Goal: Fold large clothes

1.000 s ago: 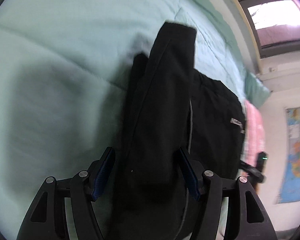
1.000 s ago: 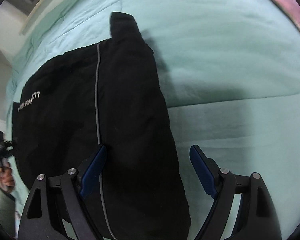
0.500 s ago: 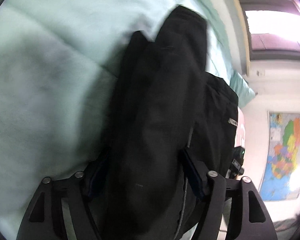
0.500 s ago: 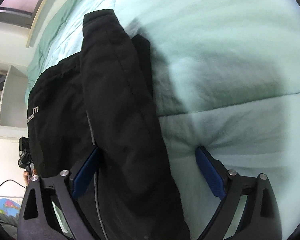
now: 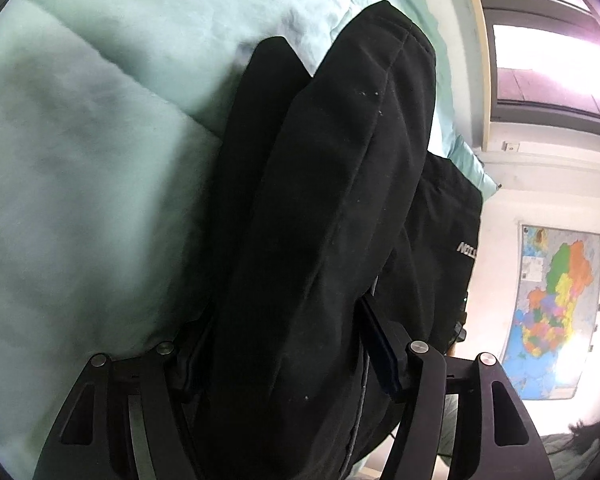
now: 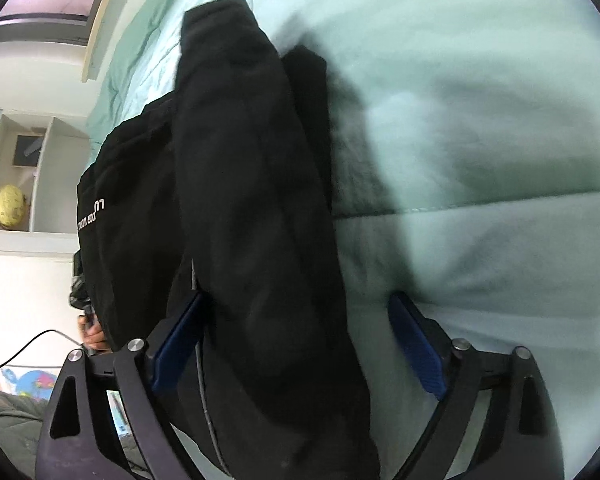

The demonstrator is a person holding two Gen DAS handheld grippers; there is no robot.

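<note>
Both grippers straddle the black jacket (image 5: 324,220) on the green quilt (image 6: 480,120): left gripper (image 5: 284,344) apparently clamping its fold, right gripper (image 6: 300,340) spread wide.

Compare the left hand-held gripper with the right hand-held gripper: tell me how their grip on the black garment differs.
The left hand-held gripper has black garment filling the whole gap between its fingers; the right hand-held gripper has cloth against one finger only, with green bedding showing beside the other. The left one's finger pads are mostly covered by cloth; the right one's blue pads show plainly. Both point along the same garment.
</note>
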